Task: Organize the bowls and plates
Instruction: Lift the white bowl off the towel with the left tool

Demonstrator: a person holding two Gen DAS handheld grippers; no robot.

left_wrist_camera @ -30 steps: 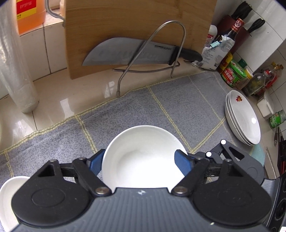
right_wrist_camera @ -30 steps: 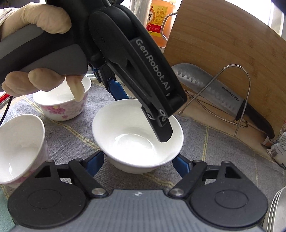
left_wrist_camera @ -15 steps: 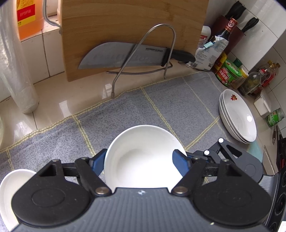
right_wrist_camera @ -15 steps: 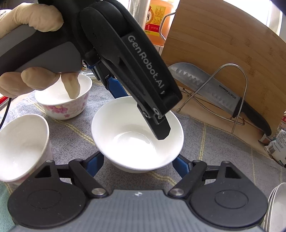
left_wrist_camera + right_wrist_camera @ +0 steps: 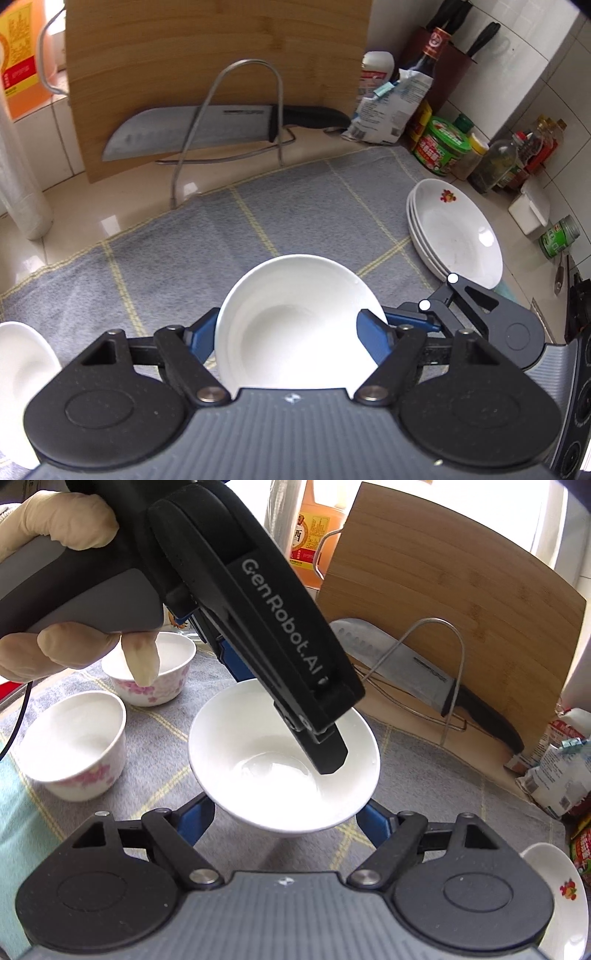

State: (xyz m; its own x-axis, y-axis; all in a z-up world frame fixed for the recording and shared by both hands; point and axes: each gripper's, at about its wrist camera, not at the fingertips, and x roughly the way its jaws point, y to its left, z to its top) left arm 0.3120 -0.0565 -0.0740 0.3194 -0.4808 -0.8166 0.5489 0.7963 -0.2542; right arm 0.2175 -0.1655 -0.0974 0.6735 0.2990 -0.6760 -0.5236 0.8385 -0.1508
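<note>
- Both tongs clamp 1 white bowl [image 5: 295, 325]: left tongs [image 5: 291, 332] grip its rim, right tongs [image 5: 284, 818] squeeze its sides.
- Bowl at centre frame, above the grey mat [image 5: 295, 214]; stacked plates [image 5: 458, 232] at right.

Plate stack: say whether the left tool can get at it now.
Probably not: the left tool, jaws just closing on the white bowl, is occupied, and the right tool sits before the plate stack.

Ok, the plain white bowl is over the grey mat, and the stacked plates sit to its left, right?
No. The left wrist view shows the stacked plates to the right of the plain white bowl, which is indeed over the grey mat.
</note>
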